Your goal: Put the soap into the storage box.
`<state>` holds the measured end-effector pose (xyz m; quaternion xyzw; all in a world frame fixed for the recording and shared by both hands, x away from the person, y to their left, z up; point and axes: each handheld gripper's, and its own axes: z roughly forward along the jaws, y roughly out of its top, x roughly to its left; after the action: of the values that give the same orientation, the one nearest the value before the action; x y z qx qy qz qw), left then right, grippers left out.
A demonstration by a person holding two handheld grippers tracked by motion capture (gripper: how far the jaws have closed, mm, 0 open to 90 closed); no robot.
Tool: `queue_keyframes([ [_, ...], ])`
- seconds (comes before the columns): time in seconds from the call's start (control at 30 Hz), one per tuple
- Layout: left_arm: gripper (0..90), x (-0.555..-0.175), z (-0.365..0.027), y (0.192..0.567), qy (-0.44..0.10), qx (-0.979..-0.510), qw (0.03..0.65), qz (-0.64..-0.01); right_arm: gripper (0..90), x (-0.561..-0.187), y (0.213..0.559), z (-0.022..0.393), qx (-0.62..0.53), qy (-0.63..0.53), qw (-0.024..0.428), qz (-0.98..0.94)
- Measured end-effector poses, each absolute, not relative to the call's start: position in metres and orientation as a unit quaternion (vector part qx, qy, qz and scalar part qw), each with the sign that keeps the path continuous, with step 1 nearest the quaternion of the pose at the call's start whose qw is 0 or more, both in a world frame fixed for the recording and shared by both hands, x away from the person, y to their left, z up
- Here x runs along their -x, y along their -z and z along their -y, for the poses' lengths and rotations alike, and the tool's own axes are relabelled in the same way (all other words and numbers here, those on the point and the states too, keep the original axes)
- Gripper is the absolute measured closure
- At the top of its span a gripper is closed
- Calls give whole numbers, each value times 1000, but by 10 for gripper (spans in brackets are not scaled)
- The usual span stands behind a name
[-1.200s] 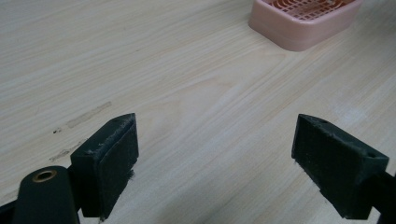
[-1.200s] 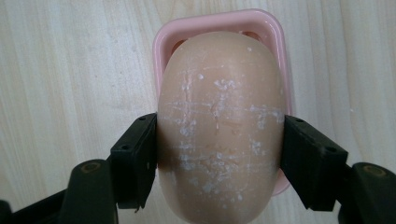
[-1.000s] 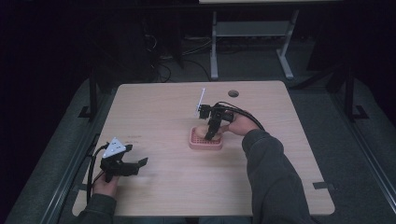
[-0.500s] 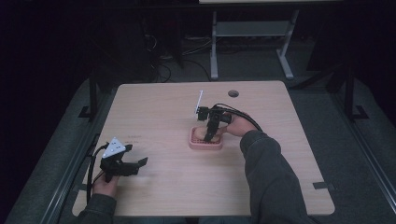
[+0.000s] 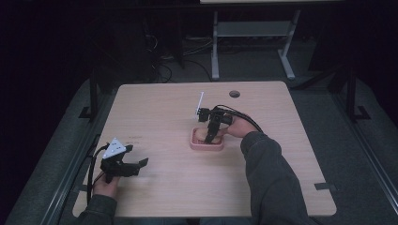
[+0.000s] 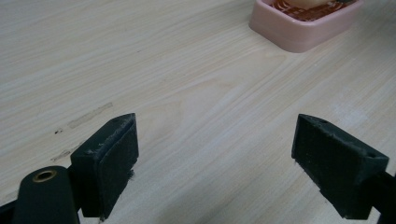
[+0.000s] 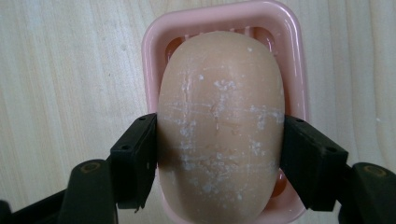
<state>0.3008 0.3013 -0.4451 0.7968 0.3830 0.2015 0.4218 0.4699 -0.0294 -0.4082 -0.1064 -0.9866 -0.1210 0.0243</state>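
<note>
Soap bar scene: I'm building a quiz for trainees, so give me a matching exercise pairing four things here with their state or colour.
Things:
1. soap bar
2. soap dish
3. left claw
4. table

States:
A. pink
B. open, over bare wood
C. clamped between black jaws
D. light wood grain

Pairs: 1-C, 2-A, 3-B, 4-D

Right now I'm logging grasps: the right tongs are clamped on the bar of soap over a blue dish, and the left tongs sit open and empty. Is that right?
One detail is off: the dish is pink, not blue, as the right gripper view shows. The right tongs do clamp the bar of soap over it, and the left tongs sit open and empty.
</note>
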Motion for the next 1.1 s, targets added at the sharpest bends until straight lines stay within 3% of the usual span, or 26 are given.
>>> queue_keyframes([
  [1.1,143,-301,-301,445,-202,-796,423,-383,314,-471,412,26,105,117,21,987],
])
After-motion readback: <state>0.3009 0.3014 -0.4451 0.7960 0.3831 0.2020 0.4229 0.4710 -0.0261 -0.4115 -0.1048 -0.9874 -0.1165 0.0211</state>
